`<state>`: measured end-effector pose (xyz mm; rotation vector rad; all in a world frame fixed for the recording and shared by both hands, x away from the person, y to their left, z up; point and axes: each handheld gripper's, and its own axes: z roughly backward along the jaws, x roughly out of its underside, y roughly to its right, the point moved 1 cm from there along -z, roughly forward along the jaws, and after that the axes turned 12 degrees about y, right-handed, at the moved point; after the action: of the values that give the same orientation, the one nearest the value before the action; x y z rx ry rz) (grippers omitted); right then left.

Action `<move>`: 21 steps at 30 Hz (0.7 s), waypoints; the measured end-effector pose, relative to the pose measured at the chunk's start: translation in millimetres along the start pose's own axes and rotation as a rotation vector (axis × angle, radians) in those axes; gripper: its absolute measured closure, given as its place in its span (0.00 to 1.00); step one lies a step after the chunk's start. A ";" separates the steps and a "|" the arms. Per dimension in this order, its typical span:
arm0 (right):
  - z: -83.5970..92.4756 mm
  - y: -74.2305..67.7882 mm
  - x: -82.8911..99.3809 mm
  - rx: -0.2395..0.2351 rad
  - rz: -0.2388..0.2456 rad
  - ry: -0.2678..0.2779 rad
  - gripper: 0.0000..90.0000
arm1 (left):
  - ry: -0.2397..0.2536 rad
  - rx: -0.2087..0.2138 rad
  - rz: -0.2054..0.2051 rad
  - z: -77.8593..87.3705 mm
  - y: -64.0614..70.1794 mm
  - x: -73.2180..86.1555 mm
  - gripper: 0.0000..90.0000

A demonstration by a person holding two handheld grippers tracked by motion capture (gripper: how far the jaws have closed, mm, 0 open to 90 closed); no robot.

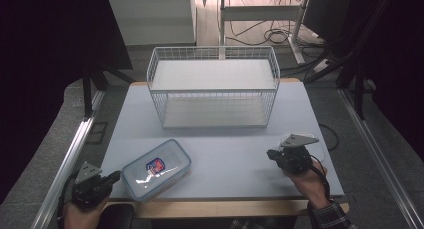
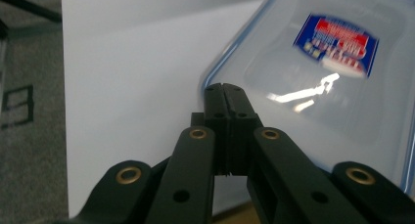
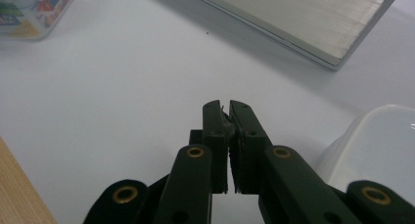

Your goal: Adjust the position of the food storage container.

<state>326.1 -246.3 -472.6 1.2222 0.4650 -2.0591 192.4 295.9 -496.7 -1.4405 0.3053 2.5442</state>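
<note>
Lidded plastic container (image 1: 156, 170) lies flat just beyond the left gripper's (image 1: 116, 177) closed, empty fingers.

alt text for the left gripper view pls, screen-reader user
The left gripper, its two black jaws shut together with nothing between them, points at the near corner of a clear plastic lidded container with a blue rim and a red-and-blue label. The container lies on a white table, with grey floor at left.
</note>
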 end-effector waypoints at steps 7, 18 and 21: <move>-2.7 -2.3 -1.0 -0.006 0.008 -0.002 0.93 | -0.058 -0.006 -0.010 -8.0 5.0 3.9 1.00; -10.1 -9.8 -4.3 -0.053 0.006 0.013 0.91 | -0.024 0.006 -0.032 -27.4 15.1 -3.5 1.00; -13.6 -11.7 -5.1 -0.076 0.002 0.018 0.92 | -0.016 0.021 -0.043 -35.5 16.7 -7.6 1.00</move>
<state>327.8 -227.9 -475.3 1.1962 0.5449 -2.0122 220.7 269.6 -506.7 -1.4031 0.2945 2.5102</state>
